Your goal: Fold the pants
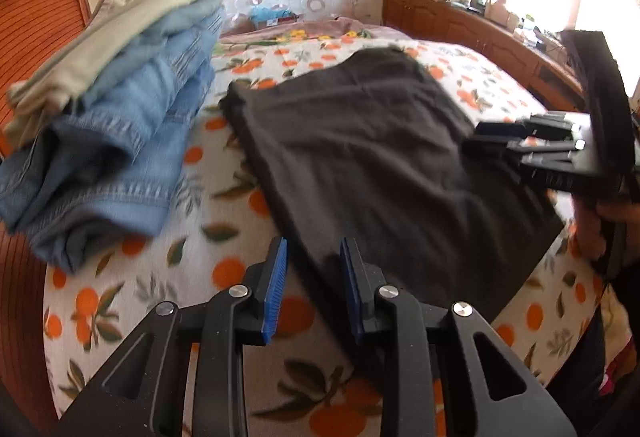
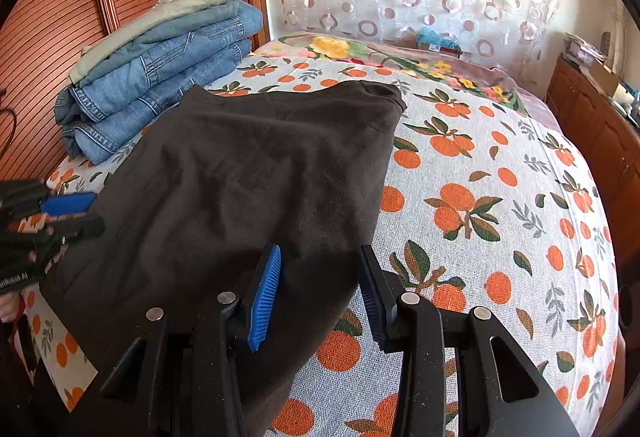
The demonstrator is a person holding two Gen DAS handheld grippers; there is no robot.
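Observation:
Dark brown pants (image 1: 360,141) lie folded flat on the bed, also seen in the right wrist view as pants (image 2: 248,173). My left gripper (image 1: 314,243) hovers open over the pants' near edge, with nothing between its blue pads. In the right wrist view the left gripper (image 2: 90,215) sits at the pants' left side. My right gripper (image 2: 320,251) is open above the pants' near right corner and holds nothing. From the left wrist view the right gripper (image 1: 474,139) points in over the pants' right edge, a hand behind it.
A bed sheet (image 2: 460,197) printed with oranges covers the bed. A stack of folded jeans (image 2: 160,77) topped by a pale garment (image 2: 180,3) sits by the wooden headboard (image 2: 60,17). A wooden cabinet (image 2: 600,125) runs along the right side.

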